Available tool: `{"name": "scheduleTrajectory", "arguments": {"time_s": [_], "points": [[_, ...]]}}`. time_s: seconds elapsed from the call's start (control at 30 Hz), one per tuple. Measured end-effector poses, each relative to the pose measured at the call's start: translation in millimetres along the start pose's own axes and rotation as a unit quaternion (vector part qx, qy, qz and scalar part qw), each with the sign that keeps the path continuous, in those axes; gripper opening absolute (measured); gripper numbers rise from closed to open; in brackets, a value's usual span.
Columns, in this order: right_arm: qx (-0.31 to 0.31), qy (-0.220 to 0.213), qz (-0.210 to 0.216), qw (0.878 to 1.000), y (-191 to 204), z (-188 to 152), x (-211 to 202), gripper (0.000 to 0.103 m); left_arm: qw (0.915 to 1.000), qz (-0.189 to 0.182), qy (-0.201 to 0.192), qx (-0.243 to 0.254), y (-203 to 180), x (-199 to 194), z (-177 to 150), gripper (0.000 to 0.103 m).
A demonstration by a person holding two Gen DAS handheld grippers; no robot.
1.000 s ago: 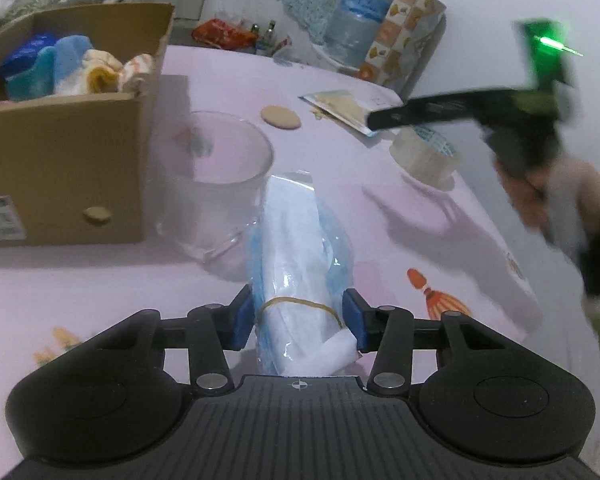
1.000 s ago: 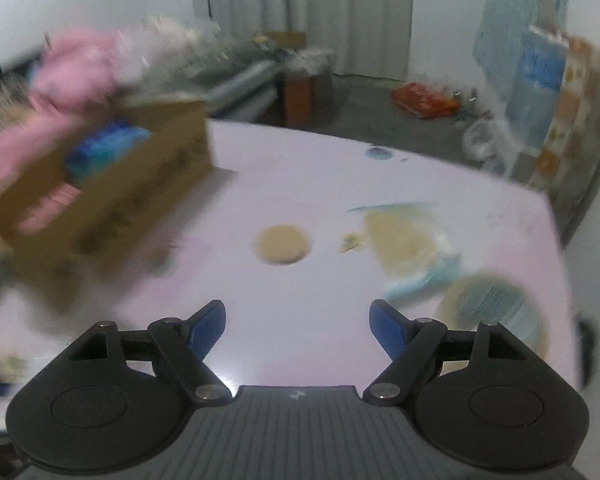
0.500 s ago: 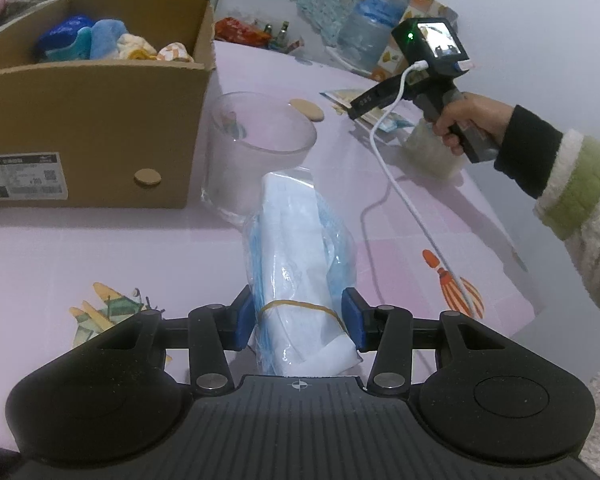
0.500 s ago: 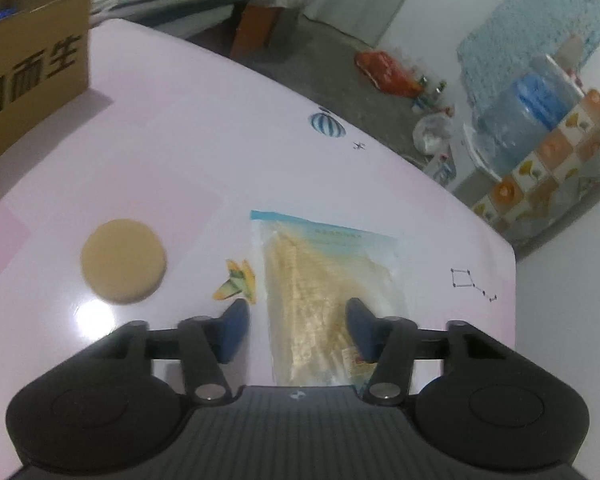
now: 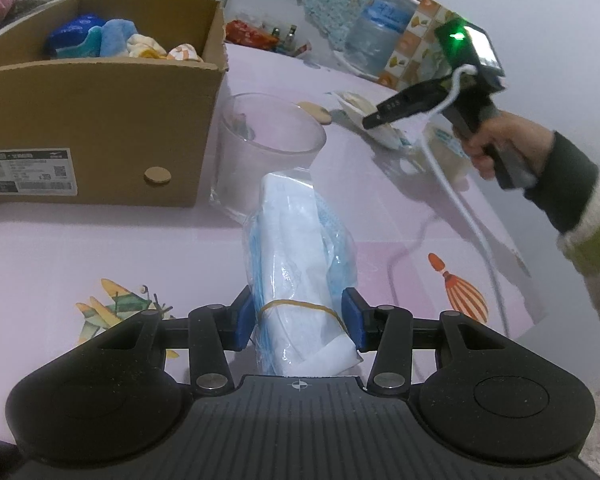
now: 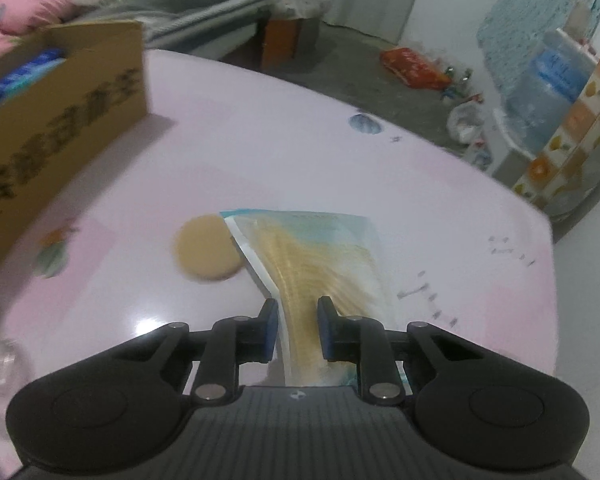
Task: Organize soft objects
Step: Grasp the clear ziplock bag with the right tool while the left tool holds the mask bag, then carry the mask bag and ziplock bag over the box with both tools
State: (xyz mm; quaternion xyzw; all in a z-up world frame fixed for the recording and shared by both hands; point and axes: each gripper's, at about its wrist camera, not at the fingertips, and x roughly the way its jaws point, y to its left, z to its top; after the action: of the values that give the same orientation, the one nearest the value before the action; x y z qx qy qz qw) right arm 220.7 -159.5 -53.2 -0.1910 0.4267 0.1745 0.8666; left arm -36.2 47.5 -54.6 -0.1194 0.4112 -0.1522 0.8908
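The right gripper (image 6: 298, 330) has just been closing onto the packet (image 6: 320, 256), which buckles between its pads at table's two o'clock. The left gripper (image 5: 298, 318) keeps its clamp on the mask bundle (image 5: 300, 264). Both look bound for the box (image 5: 100, 128) at ten o'clock.

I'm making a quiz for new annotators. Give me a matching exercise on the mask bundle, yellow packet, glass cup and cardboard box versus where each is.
Things:
1. mask bundle
2. yellow packet
3. glass cup
4. cardboard box

Places:
A. holds folded cloths
B. between the left gripper's pads
C. between the right gripper's pads
D. stands empty just right of the box

Pairs: 1-B, 2-C, 3-D, 4-A
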Motion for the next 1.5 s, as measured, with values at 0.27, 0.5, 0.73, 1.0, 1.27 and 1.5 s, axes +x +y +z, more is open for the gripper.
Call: {"name": "scheduleTrajectory", "arguments": {"time_s": [0.27, 0.5, 0.73, 1.0, 1.27, 1.5], "points": [[0.068, -0.008, 0.078, 0.995, 3.6, -45.4, -47.9, 0.040, 1.0000, 0.007, -0.001, 0.007, -3.0, 0.4, 0.1, 0.045], [0.170, -0.014, 0.169, 0.971, -4.3, -102.3, -92.3, 0.040, 0.9997, 0.016, -0.006, 0.019, -10.1, 2.9, 1.4, 0.045], [0.290, -0.016, 0.291, 0.911, -0.3, -162.6, -121.1, 0.040, 0.9998, 0.004, 0.002, 0.019, -17.1, 11.4, 4.3, 0.047], [0.396, -0.007, 0.426, 0.813, 7.7, -201.7, -110.1, 0.040, 0.9994, -0.008, 0.011, 0.033, -28.9, 18.5, 5.2, 0.047], [0.407, -0.018, 0.433, 0.804, 9.0, -215.0, -108.4, 0.042, 0.9981, -0.022, 0.029, 0.050, -41.2, 27.0, 6.3, 0.051], [0.388, -0.025, 0.383, 0.838, 5.0, -212.0, -111.0, 0.069, 0.9973, -0.023, 0.032, 0.063, -52.0, 40.2, 13.2, 0.053]]}}
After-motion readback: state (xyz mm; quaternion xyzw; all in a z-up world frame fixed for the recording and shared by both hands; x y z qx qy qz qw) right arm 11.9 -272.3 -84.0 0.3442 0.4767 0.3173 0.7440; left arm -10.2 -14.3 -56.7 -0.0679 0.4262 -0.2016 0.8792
